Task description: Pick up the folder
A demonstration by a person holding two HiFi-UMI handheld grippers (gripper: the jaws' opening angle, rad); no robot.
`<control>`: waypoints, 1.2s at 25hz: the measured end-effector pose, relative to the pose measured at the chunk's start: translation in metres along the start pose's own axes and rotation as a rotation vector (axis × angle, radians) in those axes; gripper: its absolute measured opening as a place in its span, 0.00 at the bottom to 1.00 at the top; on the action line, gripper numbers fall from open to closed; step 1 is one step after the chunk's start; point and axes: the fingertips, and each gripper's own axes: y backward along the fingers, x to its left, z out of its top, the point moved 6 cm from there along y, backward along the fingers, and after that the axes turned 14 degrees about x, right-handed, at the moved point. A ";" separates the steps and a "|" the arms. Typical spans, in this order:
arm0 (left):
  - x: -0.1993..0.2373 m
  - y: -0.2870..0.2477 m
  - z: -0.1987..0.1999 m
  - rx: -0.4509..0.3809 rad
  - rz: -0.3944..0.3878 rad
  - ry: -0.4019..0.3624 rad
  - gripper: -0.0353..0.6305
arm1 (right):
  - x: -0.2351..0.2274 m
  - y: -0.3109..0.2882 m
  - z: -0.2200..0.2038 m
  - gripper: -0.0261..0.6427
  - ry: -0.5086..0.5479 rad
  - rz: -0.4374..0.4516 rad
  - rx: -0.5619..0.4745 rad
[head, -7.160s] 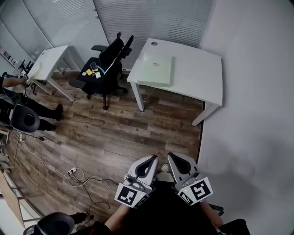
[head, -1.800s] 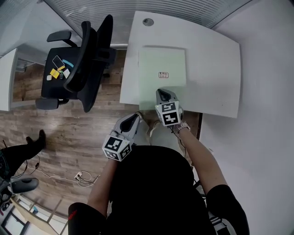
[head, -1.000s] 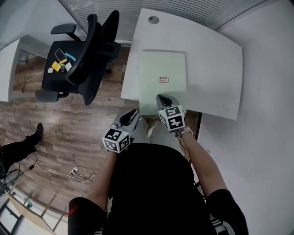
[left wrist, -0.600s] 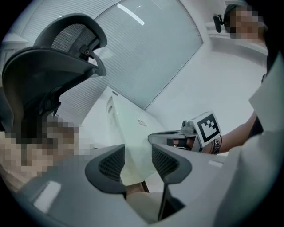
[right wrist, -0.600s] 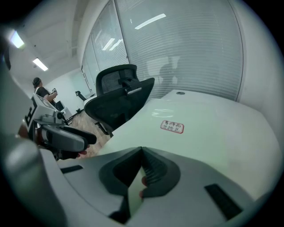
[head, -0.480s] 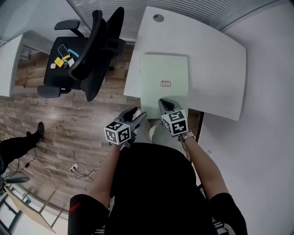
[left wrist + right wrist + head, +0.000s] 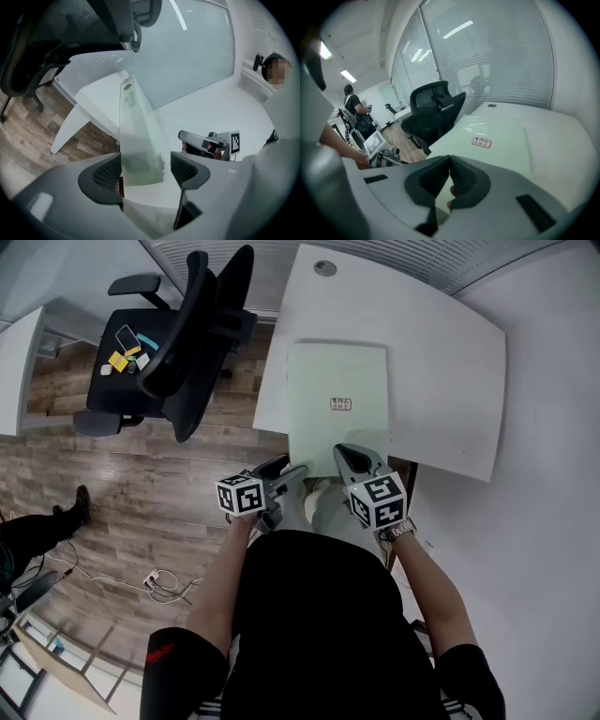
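A pale green folder point(image 7: 337, 409) with a small red-and-white label lies on the white desk point(image 7: 441, 381), its near edge hanging past the desk's front. My right gripper point(image 7: 345, 454) is shut on that near edge; in the right gripper view the folder point(image 7: 497, 136) runs away from the closed jaws of the right gripper point(image 7: 450, 161). My left gripper point(image 7: 292, 470) lies rolled on its side at the folder's near left corner. Its jaws are opening. In the left gripper view the folder point(image 7: 136, 131) stands edge-on between the left gripper's point(image 7: 143, 171) pads, which do not press on it.
A black office chair point(image 7: 187, 324) with small items on its seat point(image 7: 127, 357) stands left of the desk. Cables point(image 7: 159, 587) lie on the wooden floor. A person's legs point(image 7: 37, 531) show at far left. A white wall runs along the right.
My left gripper has rolled onto its side, swung in to the folder's near left corner, and its jaws have spread apart. The right gripper stays closed on the folder's near edge.
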 end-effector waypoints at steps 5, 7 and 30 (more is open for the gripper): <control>0.009 -0.011 -0.002 -0.004 -0.062 0.050 0.52 | 0.017 0.027 0.011 0.04 -0.013 0.028 -0.080; 0.011 -0.015 -0.001 -0.016 -0.109 0.080 0.52 | 0.025 0.035 0.014 0.04 -0.018 0.037 -0.097; 0.006 -0.061 0.018 0.113 -0.393 0.164 0.55 | 0.028 0.052 0.009 0.04 -0.098 0.021 -0.110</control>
